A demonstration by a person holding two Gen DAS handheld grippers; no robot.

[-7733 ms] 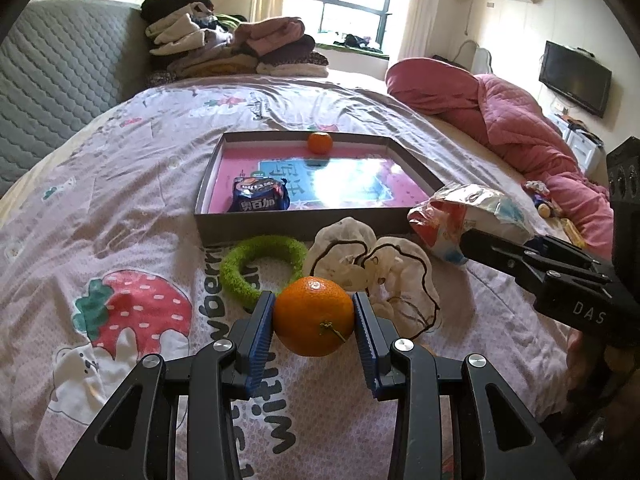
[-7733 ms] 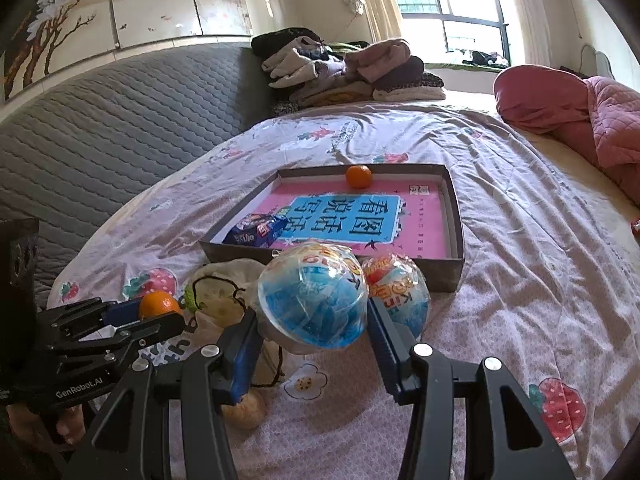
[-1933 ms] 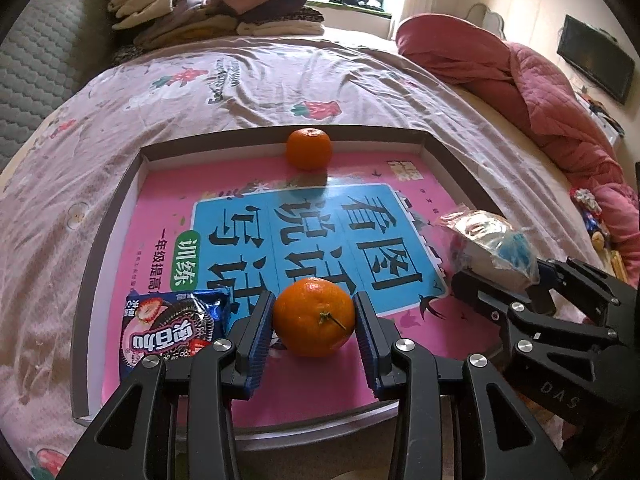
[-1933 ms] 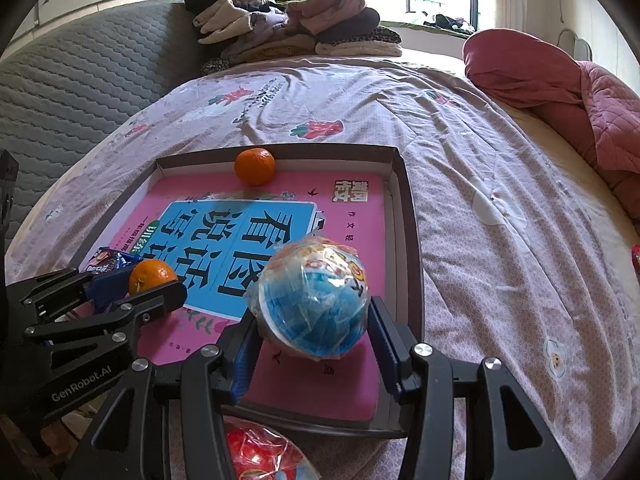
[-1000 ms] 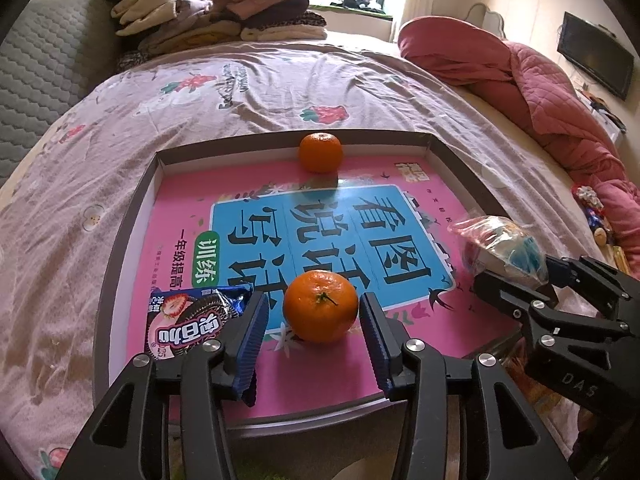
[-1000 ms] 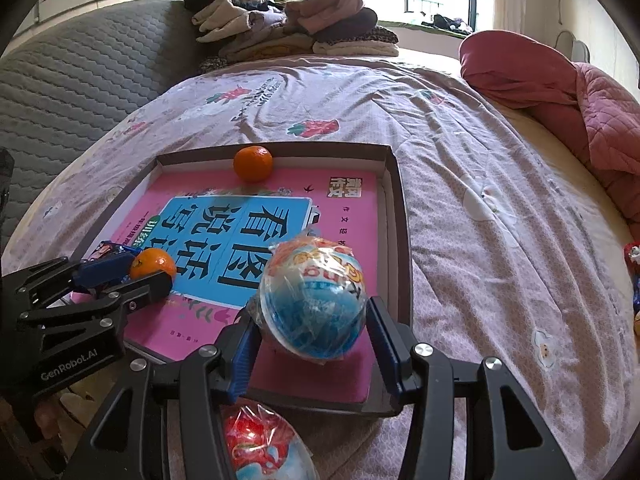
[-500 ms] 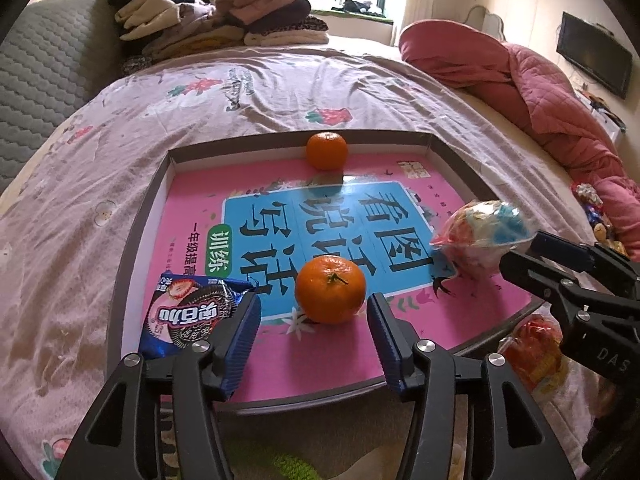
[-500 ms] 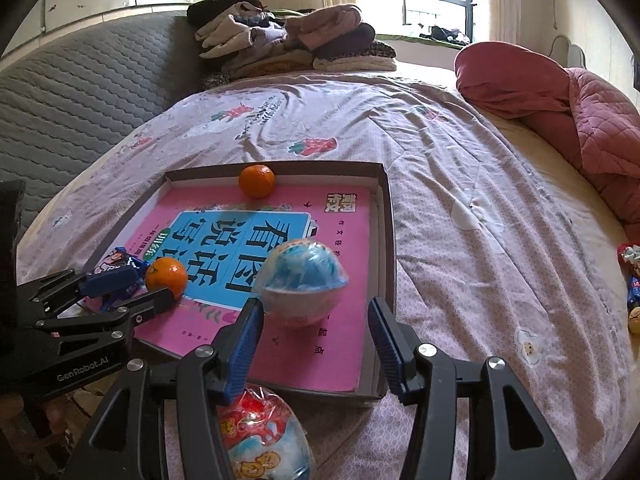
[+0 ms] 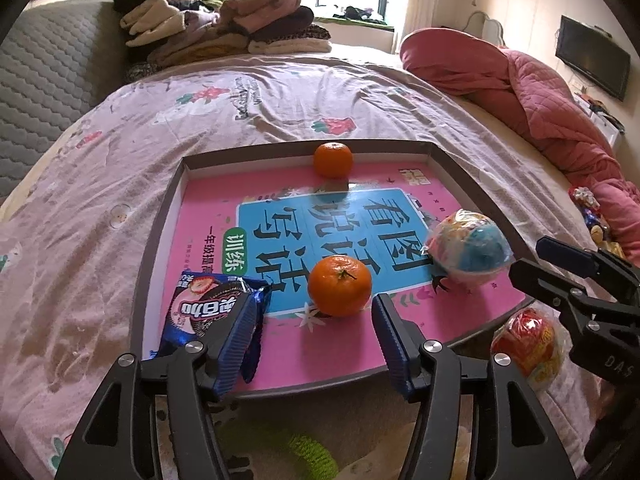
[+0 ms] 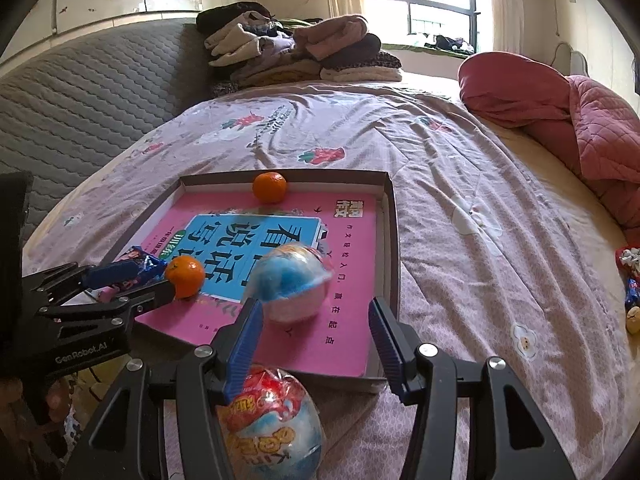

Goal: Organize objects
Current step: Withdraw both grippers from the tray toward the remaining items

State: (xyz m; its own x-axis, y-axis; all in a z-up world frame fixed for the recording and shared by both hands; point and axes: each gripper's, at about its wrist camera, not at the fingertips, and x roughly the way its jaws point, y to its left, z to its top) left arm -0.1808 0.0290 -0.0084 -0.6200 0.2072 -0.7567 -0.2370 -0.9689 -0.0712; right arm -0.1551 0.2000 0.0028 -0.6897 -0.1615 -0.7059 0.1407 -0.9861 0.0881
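A shallow brown box (image 9: pixel 160 224) with a pink and blue book cover inside lies on the bed. In it are an orange (image 9: pixel 339 286) near the front, a second orange (image 9: pixel 333 159) at the back, a blue snack packet (image 9: pixel 208 308) and a blue wrapped ball (image 9: pixel 468 246). My left gripper (image 9: pixel 316 332) is open and empty just behind the near orange. My right gripper (image 10: pixel 316 330) is open and empty just behind the blue ball (image 10: pixel 290 282). A red wrapped ball (image 10: pixel 272 420) lies on the bed outside the box front.
A green fuzzy ring (image 9: pixel 304 452) lies on the bed below my left gripper. Folded clothes (image 9: pixel 224 28) are stacked at the far end. A red quilt (image 9: pixel 532 108) is piled at the right. Small toys (image 10: pixel 630 276) lie at the bed's right edge.
Both grippers have opened and drawn back. The orange and the blue ball, held a second ago, now rest in the box.
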